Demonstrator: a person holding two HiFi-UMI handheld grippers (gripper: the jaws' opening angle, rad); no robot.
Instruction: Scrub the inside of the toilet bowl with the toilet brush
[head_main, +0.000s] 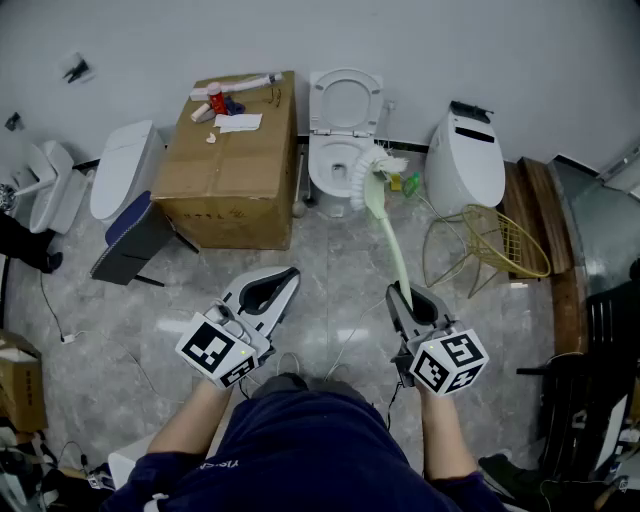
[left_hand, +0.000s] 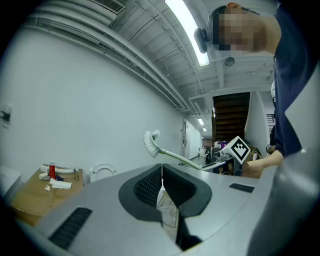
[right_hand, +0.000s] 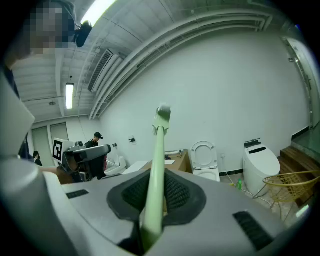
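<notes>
the toilet brush (head_main: 390, 240) is slanting forward out of the right gripper (head_main: 411, 302), whose jaws are pinching the foot of its pale green handle. its white bristle head (head_main: 371, 172) is showing over the right rim of the toilet bowl (head_main: 318, 180); touching or not, i cannot tell. the white bowl is standing open, its seat and lid (head_main: 345, 100) raised upright.

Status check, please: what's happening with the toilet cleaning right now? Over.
Right hand-held gripper shut on toilet brush handle; left hand-held gripper shut, empty. Brush head raised, not yet in the toilet bowl. Lid up; nothing seen blocking the way.
</notes>
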